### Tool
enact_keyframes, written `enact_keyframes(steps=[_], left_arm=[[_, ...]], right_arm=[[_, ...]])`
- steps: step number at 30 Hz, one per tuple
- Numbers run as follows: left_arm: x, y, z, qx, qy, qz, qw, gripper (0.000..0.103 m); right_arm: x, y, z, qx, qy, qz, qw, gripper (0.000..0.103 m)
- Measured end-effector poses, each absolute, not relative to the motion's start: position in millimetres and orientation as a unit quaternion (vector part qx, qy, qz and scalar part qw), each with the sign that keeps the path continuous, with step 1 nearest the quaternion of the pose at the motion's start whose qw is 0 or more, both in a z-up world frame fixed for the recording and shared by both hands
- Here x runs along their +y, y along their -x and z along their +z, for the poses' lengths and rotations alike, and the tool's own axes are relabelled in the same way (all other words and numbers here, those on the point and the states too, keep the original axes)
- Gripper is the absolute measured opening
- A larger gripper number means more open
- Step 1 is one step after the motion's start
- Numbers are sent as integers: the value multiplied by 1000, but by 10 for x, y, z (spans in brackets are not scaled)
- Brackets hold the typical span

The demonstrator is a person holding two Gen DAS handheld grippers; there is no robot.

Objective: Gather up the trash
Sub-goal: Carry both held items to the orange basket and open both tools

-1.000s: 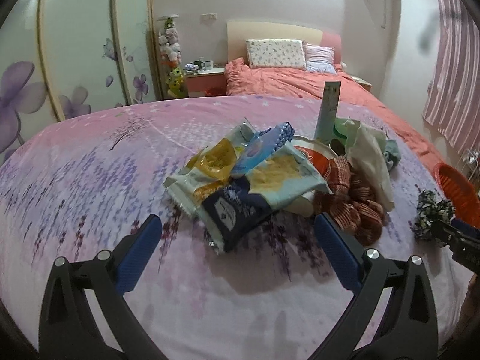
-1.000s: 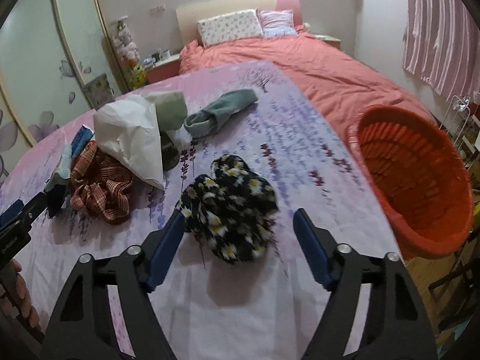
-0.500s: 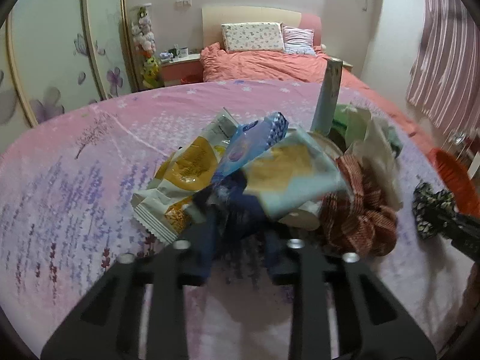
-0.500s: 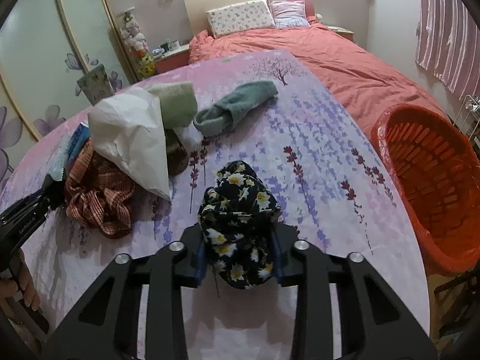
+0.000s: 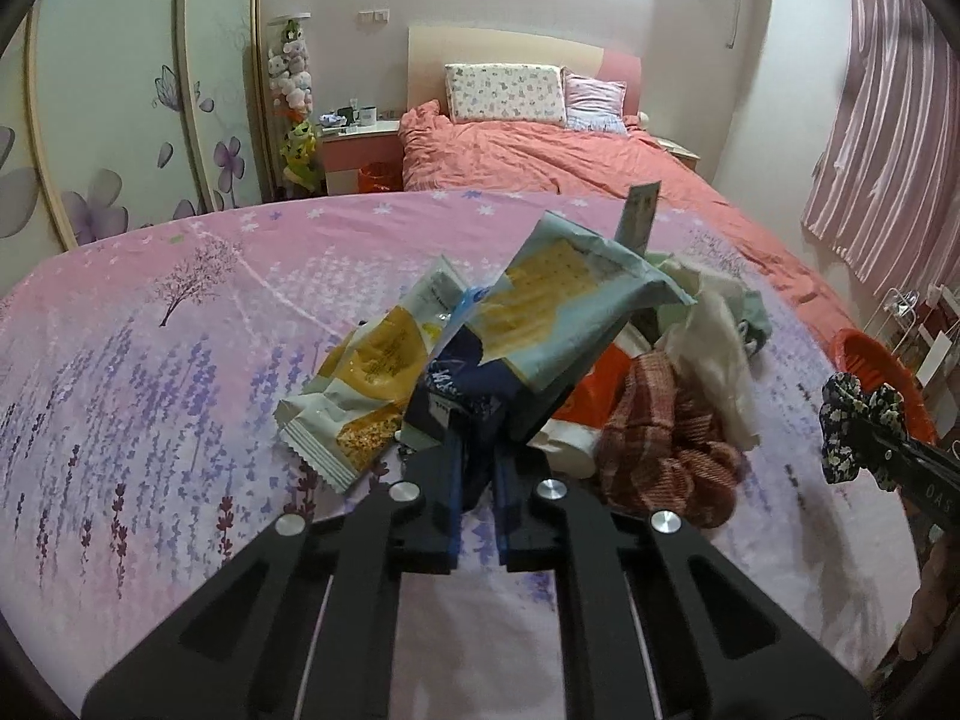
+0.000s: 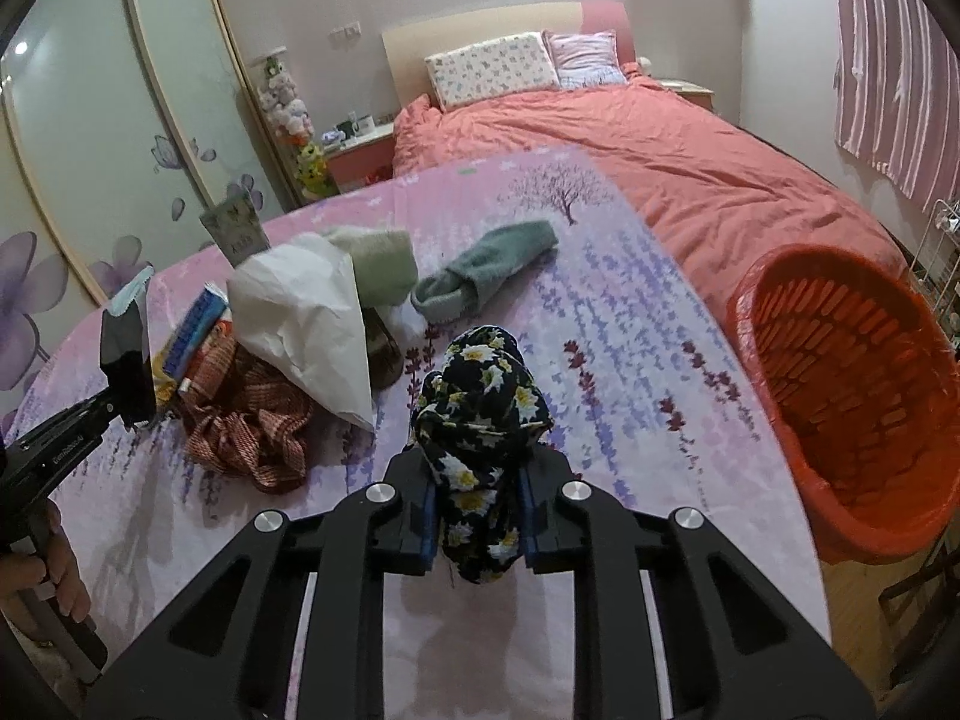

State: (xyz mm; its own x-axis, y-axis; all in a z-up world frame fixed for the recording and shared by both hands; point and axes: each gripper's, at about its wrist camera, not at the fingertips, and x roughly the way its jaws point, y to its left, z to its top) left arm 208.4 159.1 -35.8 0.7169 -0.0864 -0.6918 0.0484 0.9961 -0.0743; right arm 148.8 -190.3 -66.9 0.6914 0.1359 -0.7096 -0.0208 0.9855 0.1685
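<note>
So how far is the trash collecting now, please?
Nothing looks collected yet: the orange basket seems empty. In hand: the left gripper has closed on a dark blue wrapper; the right gripper has just closed on a floral cloth. Left: the other wrappers and cloths.

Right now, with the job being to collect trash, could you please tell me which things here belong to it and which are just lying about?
Part of the job:
- dark blue wrapper, pinched in the left gripper
- yellow snack wrappers
- white bag
- orange basket

Just lying about:
- floral cloth, clamped in the right gripper
- plaid cloth
- green sock
- pillows
</note>
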Motion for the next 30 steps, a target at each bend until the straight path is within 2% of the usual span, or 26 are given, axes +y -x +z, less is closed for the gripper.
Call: enact_keyframes(steps=[14, 21, 30], left_arm=[[868, -1812, 133, 349, 23, -94, 932, 9], [160, -1805, 297, 342, 26, -154, 927, 9], [-963, -1932, 231, 361, 19, -247, 899, 9]], right_arm=[[-2358, -1213, -338, 331, -85, 17, 940, 20], [-2740, -1099, -260, 307, -91, -29, 947, 20], [-3379, -1096, -316, 288, -118, -95, 946, 20]])
